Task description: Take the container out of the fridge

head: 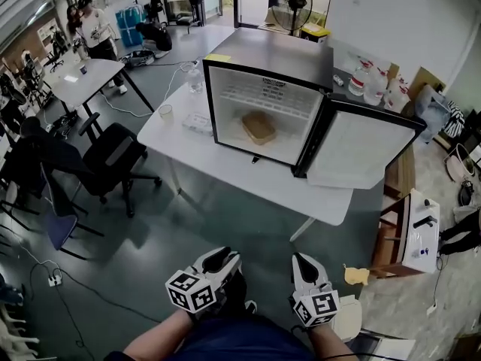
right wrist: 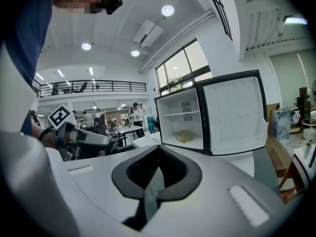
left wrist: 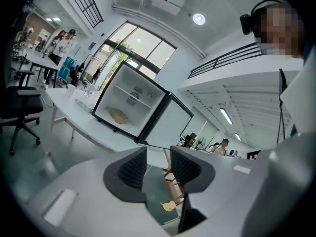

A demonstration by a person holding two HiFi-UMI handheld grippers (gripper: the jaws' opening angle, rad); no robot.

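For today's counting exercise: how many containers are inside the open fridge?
1: the tan container sits on the fridge floor, below the shelf. The shelf looks bare; none seem hidden.

Open fridge on table, tan container inside (door swung right)

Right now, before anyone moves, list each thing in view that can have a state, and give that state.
Fridge door: open, swung out to the right.
Container: inside the fridge, on its floor, untouched.
Left gripper: open, empty.
Right gripper: shut, empty.
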